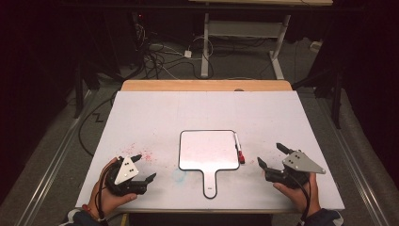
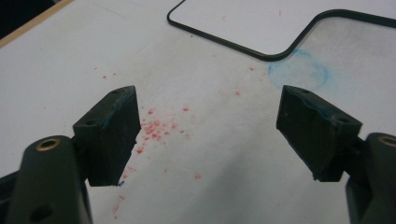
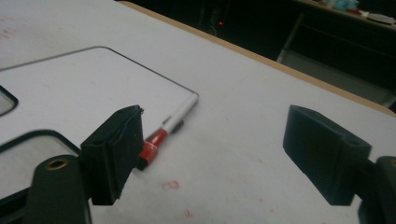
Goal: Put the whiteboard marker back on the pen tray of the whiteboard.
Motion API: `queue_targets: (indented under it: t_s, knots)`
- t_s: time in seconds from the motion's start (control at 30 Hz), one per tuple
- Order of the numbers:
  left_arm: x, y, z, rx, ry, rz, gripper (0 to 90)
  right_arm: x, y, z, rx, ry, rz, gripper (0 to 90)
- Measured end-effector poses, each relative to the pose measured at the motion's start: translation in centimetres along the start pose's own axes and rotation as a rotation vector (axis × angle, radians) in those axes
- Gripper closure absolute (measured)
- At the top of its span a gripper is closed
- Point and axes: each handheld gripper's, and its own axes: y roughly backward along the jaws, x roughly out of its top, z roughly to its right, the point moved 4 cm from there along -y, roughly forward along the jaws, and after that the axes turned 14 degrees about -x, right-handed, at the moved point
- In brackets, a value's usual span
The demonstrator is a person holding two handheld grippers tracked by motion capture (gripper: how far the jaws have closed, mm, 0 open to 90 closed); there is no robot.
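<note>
A small white paddle-shaped board (image 1: 209, 150) with a dark rim and a short handle lies near the table's front middle. A white marker with a red cap (image 1: 239, 149) rests along the board's right edge, cap toward me. My left gripper (image 1: 146, 166) sits at the front left, open with nothing between its jaws, a hand's breadth left of the board. My right gripper (image 1: 269, 153) is at the front right, open and empty, a little right of the marker. In the right gripper view the marker (image 3: 175, 121) lies beyond the left jaw, beside the board (image 3: 70, 88). The left gripper view shows the board's corner (image 2: 261, 23) ahead.
Red specks (image 1: 141, 153) dot the white table (image 1: 155, 113) by the left gripper, and a faint blue ring (image 2: 299, 70) marks it near the board's corner. A wooden strip (image 1: 207, 85) edges the far side. Beyond stand another table's legs (image 1: 205, 47) and floor cables.
</note>
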Motion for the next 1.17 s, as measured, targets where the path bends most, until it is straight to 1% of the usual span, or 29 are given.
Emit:
queue_targets:
  t_s: [0.03,0.1,0.17,0.2,0.27,0.37,0.6,0.83,1.03,1.17]
  knots:
    - [-0.1,0.1,0.0,0.002,-0.002,-0.003,20.5,-0.3,0.3,-0.1,-0.007,-0.001,0.000,19.8]
    - [-0.1,0.2,0.1,0.004,-0.001,-0.004,20.5,-0.5,0.6,-0.3,-0.004,0.008,0.002,19.7]
    - [0.0,0.2,0.2,0.005,-0.007,-0.005,20.5,-0.5,0.8,-0.5,-0.009,0.030,0.010,19.9]
    - [0.0,0.2,0.3,0.005,-0.009,-0.006,20.5,-0.4,0.9,-0.6,-0.004,0.033,0.011,20.0]
    - [0.0,0.1,0.3,0.004,-0.009,-0.005,20.5,-0.3,0.9,-0.8,0.001,0.046,0.024,20.5]
    - [0.0,0.0,0.2,0.003,-0.006,-0.010,20.5,-0.3,0.7,-1.0,0.003,0.055,0.022,20.8]
    - [-0.1,-0.1,0.3,-0.002,-0.009,-0.017,20.5,-0.2,0.8,-1.0,-0.005,0.057,0.022,21.3]
    - [0.0,-0.3,0.2,-0.006,-0.008,-0.017,20.5,-0.2,0.9,-1.2,-0.008,0.077,0.020,21.6]
    - [0.2,-0.7,0.1,-0.015,-0.009,-0.022,20.5,-0.5,1.1,-1.2,-0.017,0.091,0.013,21.6]
    - [0.4,-0.9,0.1,-0.021,-0.012,-0.022,20.5,-0.5,1.2,-1.1,-0.024,0.101,0.018,21.6]
